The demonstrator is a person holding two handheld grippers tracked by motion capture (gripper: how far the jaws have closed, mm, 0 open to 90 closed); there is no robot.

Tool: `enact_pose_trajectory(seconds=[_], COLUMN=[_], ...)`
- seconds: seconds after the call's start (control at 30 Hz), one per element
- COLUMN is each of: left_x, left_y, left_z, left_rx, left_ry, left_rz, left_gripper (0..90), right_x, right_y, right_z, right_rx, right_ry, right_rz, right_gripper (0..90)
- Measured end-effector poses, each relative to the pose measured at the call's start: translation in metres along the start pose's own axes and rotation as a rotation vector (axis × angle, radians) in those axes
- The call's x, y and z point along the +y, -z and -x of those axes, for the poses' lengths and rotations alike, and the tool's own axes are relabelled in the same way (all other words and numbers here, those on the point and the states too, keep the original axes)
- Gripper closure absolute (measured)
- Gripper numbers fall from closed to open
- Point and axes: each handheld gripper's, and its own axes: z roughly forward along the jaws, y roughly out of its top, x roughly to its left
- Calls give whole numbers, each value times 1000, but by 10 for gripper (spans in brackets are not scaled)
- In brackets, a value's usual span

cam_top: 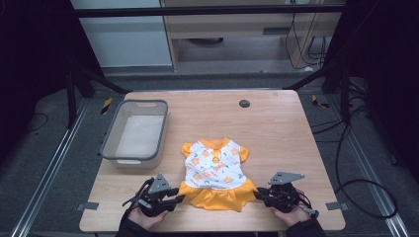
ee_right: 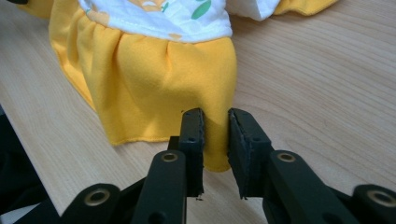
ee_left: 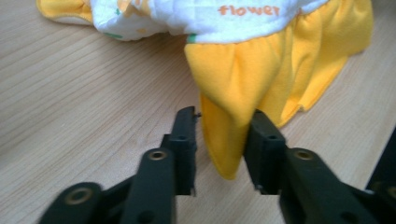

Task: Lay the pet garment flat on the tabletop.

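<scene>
Left gripper (ee_left: 219,140): jaws partly apart, a yellow skirt corner of the small dress (ee_left: 261,65) lies between them. The cloth touches the right-hand pad, with a clear gap to the other, so there is no squeeze. In the high view this gripper (cam_top: 174,196) sits at the dress hem's left corner, held in the person's left hand (cam_top: 148,217) at the near tabletop edge.

Right gripper (ee_right: 215,149): narrow gap between the jaws, the other skirt corner hangs in the gap. The pads stand just off the fabric or barely graze it; no firm pinch is visible. In the high view it (cam_top: 260,194) is at the hem's right corner, with the right hand (cam_top: 291,212) beneath it.

Dress (cam_top: 216,173): white top with an orange flower print and the word "flower", orange-yellow collar, sleeves and ruffled skirt. It lies flat, collar away from the person and skirt toward the near edge, at about the middle of the wooden tabletop (cam_top: 276,128).

Grey plastic tub (cam_top: 136,133): on the tabletop's left side, well apart from the dress. Small dark round disc (cam_top: 244,103) near the far edge.
</scene>
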Motion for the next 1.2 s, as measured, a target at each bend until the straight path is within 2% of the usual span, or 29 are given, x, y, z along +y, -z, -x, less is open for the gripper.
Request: enact_pose_trajectory(seconds=[0.1,0.23,0.33,0.4,0.67,0.93,1.03,1.1,1.2], left_x=[0,1,3,6,29,57,68,76,87], left_y=[3,14,24,28,30,11,0,-8,-23], left_z=[0,0,-4,-8,-31,-51,-57,-61,-66], left_rx=[8,17,19,19,82,126,143,153,160], left_ry=[9,9,33,50,56,59,48,56,38], left_rz=[37,115,172,189,225,231,218,207,200], left_gripper=[453,338,325,322,339,360,370,378,389], right_x=[0,2,5,8,31,59,69,76,86], right_y=[2,7,10,11,12,0,-8,-14,-24], right_z=[0,0,-1,0,9,22,27,31,37], right_rx=[-5,-17,-20,-27,-66,-103,-120,-133,-151], right_ry=[-4,0,5,7,10,-12,-11,-11,-10], right_rz=[27,73,110,131,216,256,254,247,238], right_gripper=[694,635,607,584,471,410,406,409,422])
